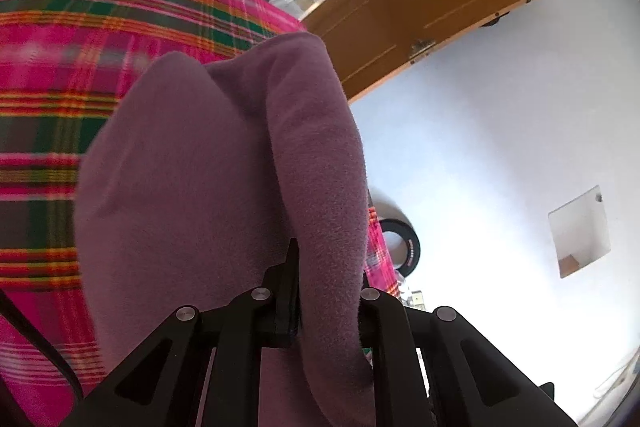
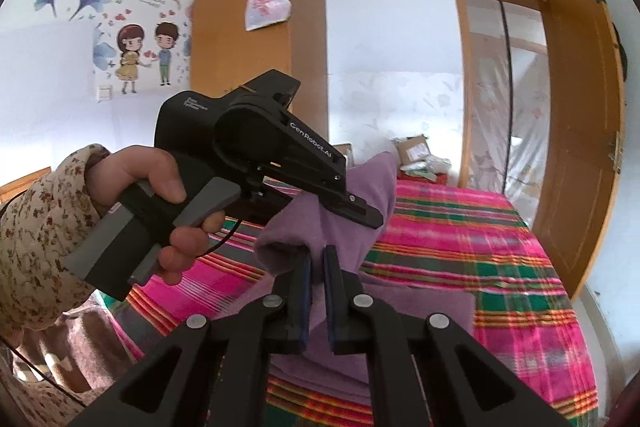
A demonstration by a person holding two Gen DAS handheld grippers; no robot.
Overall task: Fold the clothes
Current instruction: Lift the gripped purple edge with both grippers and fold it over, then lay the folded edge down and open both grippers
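Mauve fleece garment (image 1: 208,163) fills the left wrist view, a thick fold of it clamped in the left gripper (image 1: 328,291) and lifted above the pink-and-green plaid bedspread (image 1: 60,75). From the right wrist view, the right gripper (image 2: 317,291) is pinched on another bunch of the same fleece, while the rest lies on the bed. Both holds look bulky; uneven tension could drag the fleece free or skew the fold.
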